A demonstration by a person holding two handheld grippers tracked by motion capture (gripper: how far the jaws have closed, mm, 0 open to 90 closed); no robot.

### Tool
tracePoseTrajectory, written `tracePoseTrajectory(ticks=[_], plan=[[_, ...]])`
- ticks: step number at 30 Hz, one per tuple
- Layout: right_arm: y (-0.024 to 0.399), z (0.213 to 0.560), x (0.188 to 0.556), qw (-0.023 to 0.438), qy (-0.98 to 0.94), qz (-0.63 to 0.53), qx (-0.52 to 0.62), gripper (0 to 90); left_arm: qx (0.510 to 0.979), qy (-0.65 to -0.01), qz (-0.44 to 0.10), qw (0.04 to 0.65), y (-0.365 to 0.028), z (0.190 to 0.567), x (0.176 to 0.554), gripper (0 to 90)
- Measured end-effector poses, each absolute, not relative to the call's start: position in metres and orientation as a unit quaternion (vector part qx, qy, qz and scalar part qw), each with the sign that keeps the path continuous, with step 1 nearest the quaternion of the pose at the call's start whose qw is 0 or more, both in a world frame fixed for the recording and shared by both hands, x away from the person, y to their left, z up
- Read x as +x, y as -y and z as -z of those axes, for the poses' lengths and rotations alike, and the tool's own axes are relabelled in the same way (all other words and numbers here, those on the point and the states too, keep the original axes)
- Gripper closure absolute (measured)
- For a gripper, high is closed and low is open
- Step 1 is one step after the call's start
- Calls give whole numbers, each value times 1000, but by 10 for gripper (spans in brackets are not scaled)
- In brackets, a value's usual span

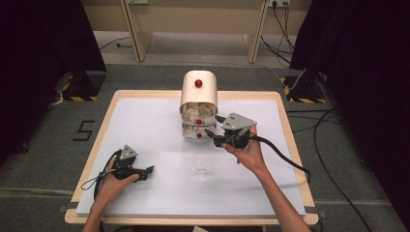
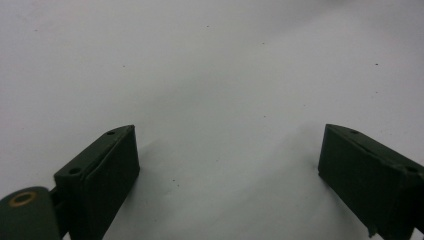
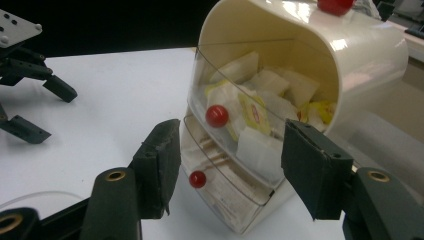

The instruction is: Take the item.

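Observation:
A cream dispenser box (image 1: 198,92) stands at the middle back of the table, with a red knob on top. Its clear upper compartment (image 3: 260,100) holds white and yellow sachets and has a red knob (image 3: 217,115). A lower drawer beneath has a smaller red knob (image 3: 197,179). My right gripper (image 1: 214,124) hovers open just right of the box front, its jaws (image 3: 230,160) framing both knobs without touching them. A clear glass (image 1: 201,163) stands upright in front of the box. My left gripper (image 1: 149,170) rests open on the white sheet at the front left, with nothing between its jaws (image 2: 227,155).
A white sheet (image 1: 145,121) covers the wooden table. In the right gripper view the left gripper (image 3: 47,112) shows far off at the left. Cables trail from both grippers. Dark curtains and a wooden frame stand beyond the table.

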State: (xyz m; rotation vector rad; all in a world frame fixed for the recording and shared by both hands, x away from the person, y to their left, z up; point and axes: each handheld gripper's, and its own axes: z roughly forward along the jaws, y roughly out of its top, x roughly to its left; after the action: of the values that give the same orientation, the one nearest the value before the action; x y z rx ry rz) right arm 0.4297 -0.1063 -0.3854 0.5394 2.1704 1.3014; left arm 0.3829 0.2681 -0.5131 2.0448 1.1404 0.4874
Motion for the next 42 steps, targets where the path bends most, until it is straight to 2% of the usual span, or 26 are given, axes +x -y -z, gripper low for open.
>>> tracePoseTrajectory(ticks=[23, 42], plan=[[74, 390, 460, 301, -813, -461, 191, 387, 795, -444, -189, 367, -268, 513, 383, 85], [77, 387, 450, 291, -816, -462, 188, 367, 795, -444, -189, 367, -268, 513, 383, 85]])
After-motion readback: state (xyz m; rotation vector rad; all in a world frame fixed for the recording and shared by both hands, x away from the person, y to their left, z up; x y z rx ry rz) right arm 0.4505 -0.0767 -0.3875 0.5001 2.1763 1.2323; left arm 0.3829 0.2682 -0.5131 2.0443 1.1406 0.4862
